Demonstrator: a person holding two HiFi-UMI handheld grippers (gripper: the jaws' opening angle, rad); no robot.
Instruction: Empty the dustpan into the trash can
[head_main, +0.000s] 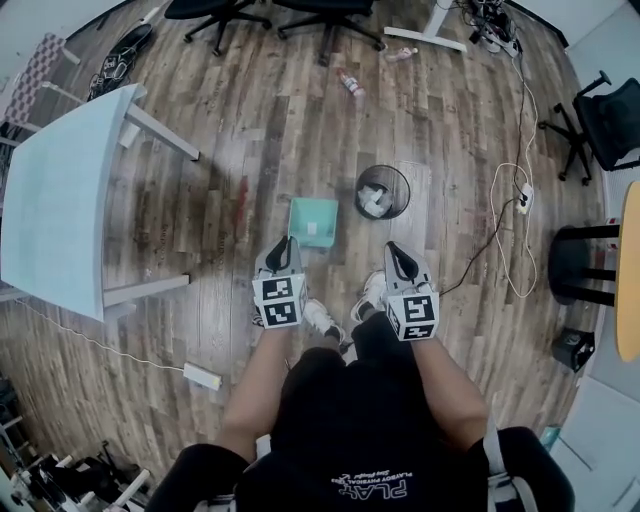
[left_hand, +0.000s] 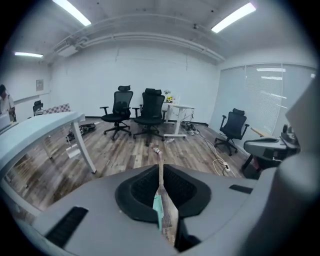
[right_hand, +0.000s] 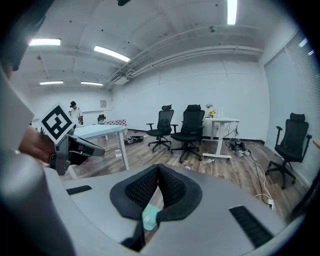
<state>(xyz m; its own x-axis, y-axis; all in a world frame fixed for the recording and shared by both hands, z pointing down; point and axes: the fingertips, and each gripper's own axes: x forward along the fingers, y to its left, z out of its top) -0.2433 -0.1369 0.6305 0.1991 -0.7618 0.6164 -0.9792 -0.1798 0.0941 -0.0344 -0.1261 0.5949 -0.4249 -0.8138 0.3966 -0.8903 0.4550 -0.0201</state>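
Underfoot, the brown wood-plank floor (head_main: 250, 120): streaky grain, a soft sheen where the ceiling lights catch it. There's the teal plastic dustpan (head_main: 313, 220), smooth and matt. The round black wire-mesh trash can (head_main: 382, 190) looks like thin metal, with crumpled white paper (head_main: 374, 203) inside. The pale blue tabletop (head_main: 55, 200) is smooth, with a satin finish. The left gripper (head_main: 285, 243) and right gripper (head_main: 395, 248) have grey matt plastic shells, and the black fingers (right_hand: 137, 190) have a rough, knurled, rubbery face.

Shirt print: the black shirt (head_main: 372, 488) read "PLAY" (upside down in the head view); the smaller line beneath was illegible.
Cube markers: left claw (head_main: 285, 245) and right claw (head_main: 398, 252) bore square code patterns, no letters.
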